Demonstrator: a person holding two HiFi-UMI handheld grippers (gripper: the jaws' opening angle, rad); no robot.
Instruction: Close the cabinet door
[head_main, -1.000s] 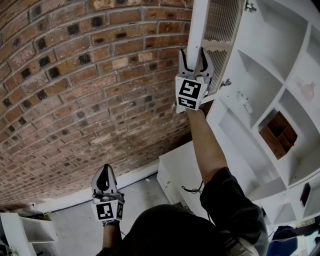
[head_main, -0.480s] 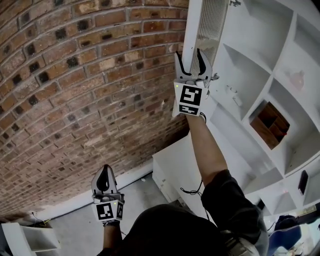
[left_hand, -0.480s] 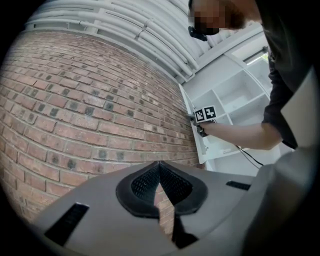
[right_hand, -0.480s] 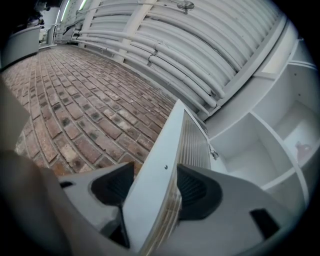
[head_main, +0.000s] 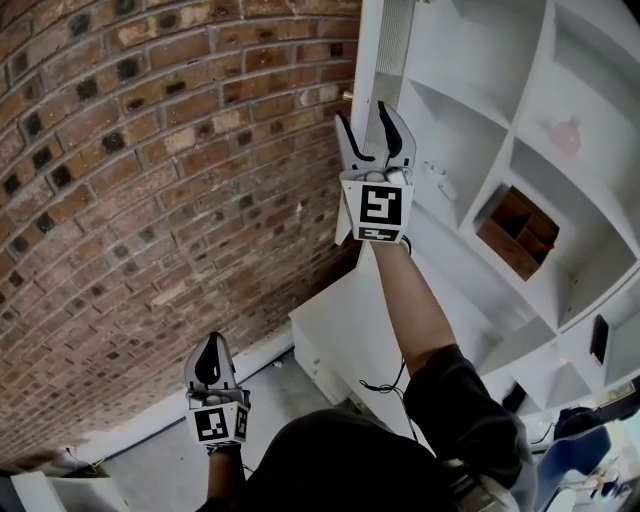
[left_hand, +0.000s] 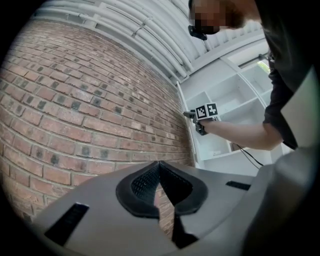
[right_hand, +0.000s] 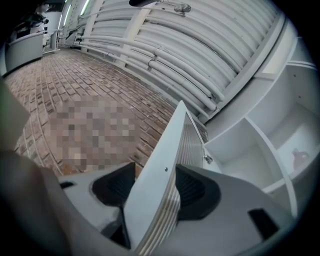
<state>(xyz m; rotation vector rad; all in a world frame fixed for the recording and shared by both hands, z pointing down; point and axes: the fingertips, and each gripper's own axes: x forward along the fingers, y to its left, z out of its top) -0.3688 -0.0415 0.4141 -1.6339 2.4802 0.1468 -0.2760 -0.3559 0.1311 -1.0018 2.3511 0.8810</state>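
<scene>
right gripper (head_main: 365, 118) clamps the edge of the open cabinet door (head_main: 383, 45), which juts from the white shelves (head_main: 470, 110) beside a brick wall (head_main: 150, 150); closing seems in hand, next swinging it flush; left gripper (head_main: 211, 345) hangs low, jaws together, empty

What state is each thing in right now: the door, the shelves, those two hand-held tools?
Cabinet door: open, standing out from the cabinet beside the brick wall.
Right tool: shut on the cabinet door's edge.
Left tool: shut, empty, held low.
Cabinet shelves: uncovered.
</scene>
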